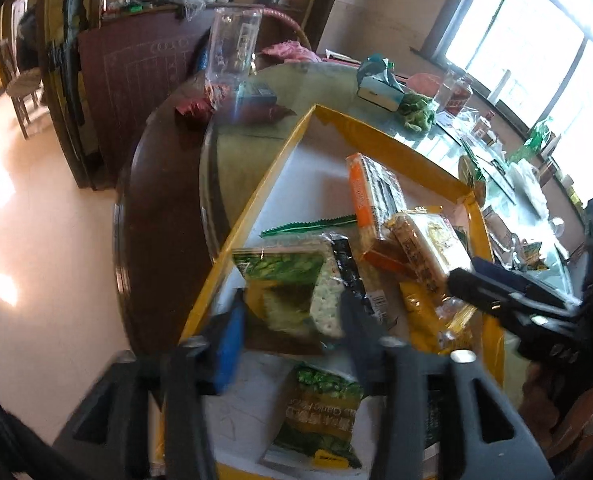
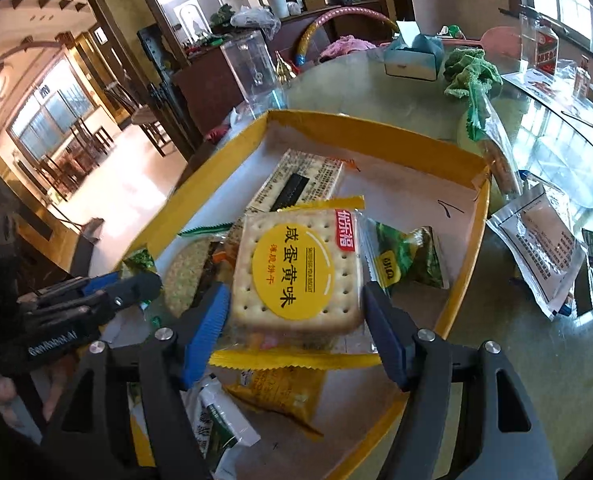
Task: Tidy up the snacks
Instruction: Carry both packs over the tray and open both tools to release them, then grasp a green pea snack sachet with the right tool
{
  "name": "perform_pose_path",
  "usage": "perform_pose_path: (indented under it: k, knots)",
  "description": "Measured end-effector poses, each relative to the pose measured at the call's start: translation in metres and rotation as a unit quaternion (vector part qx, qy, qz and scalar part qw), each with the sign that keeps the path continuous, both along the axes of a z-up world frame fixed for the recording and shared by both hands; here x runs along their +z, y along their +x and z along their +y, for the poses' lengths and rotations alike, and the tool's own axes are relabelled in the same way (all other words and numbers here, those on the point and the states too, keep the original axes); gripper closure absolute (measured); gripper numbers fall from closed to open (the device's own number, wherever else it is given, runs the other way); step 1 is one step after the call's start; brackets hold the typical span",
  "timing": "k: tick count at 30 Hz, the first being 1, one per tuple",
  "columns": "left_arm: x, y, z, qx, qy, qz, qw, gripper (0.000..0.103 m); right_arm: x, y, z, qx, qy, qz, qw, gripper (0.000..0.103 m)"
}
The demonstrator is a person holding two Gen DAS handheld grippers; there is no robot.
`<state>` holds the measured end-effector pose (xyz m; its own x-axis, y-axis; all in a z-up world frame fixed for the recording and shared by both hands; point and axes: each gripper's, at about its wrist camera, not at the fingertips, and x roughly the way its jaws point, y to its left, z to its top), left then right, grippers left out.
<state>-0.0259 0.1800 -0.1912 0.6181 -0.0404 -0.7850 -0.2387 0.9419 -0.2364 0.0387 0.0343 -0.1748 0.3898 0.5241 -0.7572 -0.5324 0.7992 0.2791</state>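
A yellow-rimmed tray (image 1: 256,200) (image 2: 376,128) with a white floor holds several snack packets. My left gripper (image 1: 292,332) stands open around a green cracker packet (image 1: 292,296) that lies in the tray; its pads sit beside the packet without pressing. A second green packet (image 1: 320,412) lies under the fingers. My right gripper (image 2: 296,332) is open astride a yellow egg-yolk cracker packet (image 2: 296,268) resting on top of the pile. A beige packet (image 2: 304,184) and a green one (image 2: 408,256) lie around it. Each gripper shows in the other's view (image 1: 468,272) (image 2: 132,284).
The tray sits on a round glass-topped table (image 2: 516,360). White packets (image 2: 536,248) lie on the table to the tray's right. Behind it stand a clear plastic container (image 2: 252,68), a tissue box (image 2: 412,56) and a green cloth (image 2: 472,72). Floor and chairs lie left.
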Motion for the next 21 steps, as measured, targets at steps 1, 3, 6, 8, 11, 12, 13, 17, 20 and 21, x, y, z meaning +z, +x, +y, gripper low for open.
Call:
perform_pose_path:
  k: [1,3,6,8,11,12,13,17,20,21]
  knots:
    - [0.002,-0.003,0.0,0.002,0.002,-0.007,1.0,0.044,0.004,-0.003,-0.004,-0.002,0.006,-0.003,1.0,0.028]
    - [0.007,-0.01,-0.002,0.012,0.002,-0.012,0.9999,0.041,0.012,-0.009,-0.012,-0.005,0.019,-0.015,1.0,0.026]
    - [0.016,-0.024,-0.01,0.027,0.025,-0.024,0.999,0.041,0.02,-0.017,-0.023,-0.011,0.032,-0.022,0.999,0.026]
    - [0.024,-0.029,-0.018,0.031,0.042,-0.038,0.9979,0.04,0.026,-0.024,-0.034,-0.015,0.038,-0.031,0.999,0.026]
    - [0.039,-0.039,-0.039,0.017,0.028,-0.069,0.9971,0.034,0.029,-0.034,-0.058,-0.028,0.043,-0.042,0.998,0.026]
    - [0.042,-0.04,-0.047,0.006,0.019,-0.079,0.9967,0.03,0.028,-0.036,-0.068,-0.034,0.046,-0.039,0.998,0.026]
    - [0.044,-0.04,-0.054,-0.005,0.012,-0.085,0.9963,0.028,0.027,-0.037,-0.08,-0.041,0.053,-0.034,0.997,0.026]
    - [0.048,-0.03,-0.094,-0.059,-0.008,-0.091,0.9941,0.027,0.022,-0.041,-0.124,-0.077,0.069,-0.025,0.994,0.026]
    - [0.047,-0.021,-0.119,-0.08,-0.028,-0.084,0.9928,0.027,0.019,-0.038,-0.16,-0.106,0.07,-0.017,0.992,0.026]
    - [0.046,-0.015,-0.129,-0.095,-0.039,-0.08,0.9915,0.027,0.018,-0.036,-0.174,-0.119,0.07,-0.013,0.99,0.026]
